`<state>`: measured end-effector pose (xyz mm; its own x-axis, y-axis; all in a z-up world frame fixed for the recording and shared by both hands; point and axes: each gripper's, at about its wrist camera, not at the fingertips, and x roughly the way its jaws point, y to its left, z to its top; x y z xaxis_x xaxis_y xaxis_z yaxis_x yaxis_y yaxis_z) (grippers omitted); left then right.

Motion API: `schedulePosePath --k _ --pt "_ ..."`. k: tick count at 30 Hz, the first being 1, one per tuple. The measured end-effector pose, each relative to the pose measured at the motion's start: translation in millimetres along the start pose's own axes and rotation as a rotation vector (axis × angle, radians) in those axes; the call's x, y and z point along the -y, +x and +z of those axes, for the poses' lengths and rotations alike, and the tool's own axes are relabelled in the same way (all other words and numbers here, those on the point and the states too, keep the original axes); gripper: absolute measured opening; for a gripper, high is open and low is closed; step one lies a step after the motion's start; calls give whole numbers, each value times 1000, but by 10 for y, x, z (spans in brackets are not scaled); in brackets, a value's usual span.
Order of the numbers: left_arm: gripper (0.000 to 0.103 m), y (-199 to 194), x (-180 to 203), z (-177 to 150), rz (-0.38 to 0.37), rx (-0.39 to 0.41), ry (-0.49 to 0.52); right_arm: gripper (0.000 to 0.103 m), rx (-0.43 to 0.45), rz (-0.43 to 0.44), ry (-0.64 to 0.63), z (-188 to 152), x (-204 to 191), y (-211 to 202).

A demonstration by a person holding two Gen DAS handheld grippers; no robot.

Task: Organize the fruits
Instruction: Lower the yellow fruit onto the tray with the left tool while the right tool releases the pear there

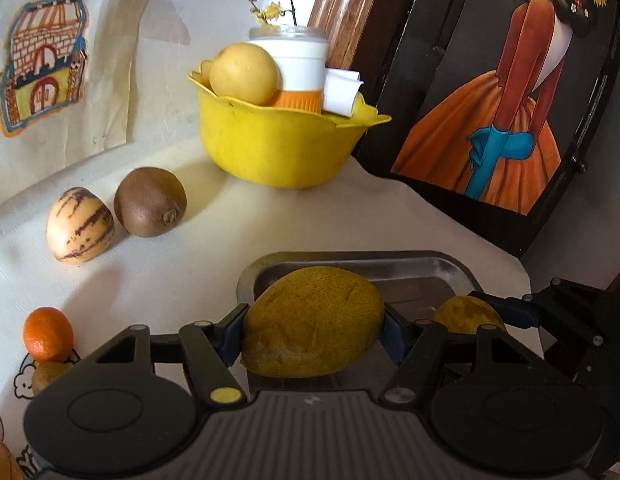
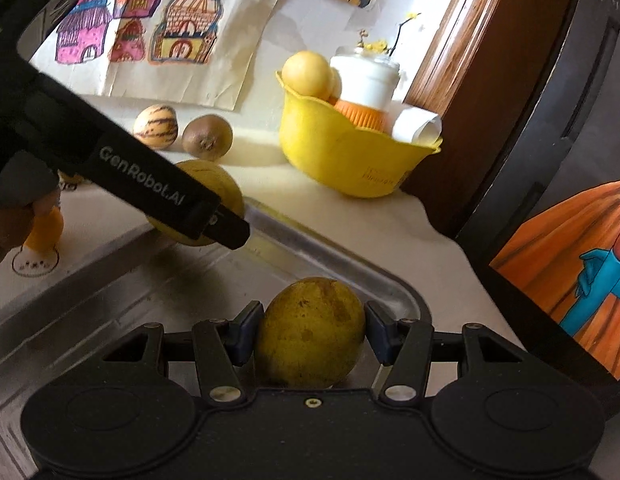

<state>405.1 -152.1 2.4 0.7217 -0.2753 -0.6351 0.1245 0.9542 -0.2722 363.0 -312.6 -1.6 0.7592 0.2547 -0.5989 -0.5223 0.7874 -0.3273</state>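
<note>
My left gripper (image 1: 314,338) is shut on a large speckled yellow-green fruit (image 1: 310,312), held over the near end of a steel tray (image 1: 426,276). My right gripper (image 2: 312,336) is shut on a smaller yellow fruit with brown blotches (image 2: 310,320) above the tray's right corner (image 2: 394,292). The right wrist view also shows the left gripper's finger (image 2: 226,226) across its fruit (image 2: 224,180) at the tray's far rim. On the table to the left lie a striped pale fruit (image 1: 80,226), a kiwi (image 1: 150,202) and a tangerine (image 1: 48,334).
A yellow bowl (image 1: 278,148) at the back holds a round yellow fruit (image 1: 244,74), a white jar with an orange base (image 1: 300,68) and rolled paper. A dark framed painting (image 1: 510,100) leans at the right. Drawings hang on the wall behind. A hand (image 2: 10,224) holds the left gripper.
</note>
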Motion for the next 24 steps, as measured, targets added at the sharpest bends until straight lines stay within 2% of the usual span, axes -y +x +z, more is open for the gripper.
schedulePosePath --k 9,15,24 --pt "71 22 62 -14 13 4 53 57 13 5 19 -38 32 -1" --pt "72 30 53 -7 28 -1 49 60 19 0 24 -85 37 -26" --pt "79 -56 88 -8 -20 2 9 69 23 -21 64 -182 35 -137"
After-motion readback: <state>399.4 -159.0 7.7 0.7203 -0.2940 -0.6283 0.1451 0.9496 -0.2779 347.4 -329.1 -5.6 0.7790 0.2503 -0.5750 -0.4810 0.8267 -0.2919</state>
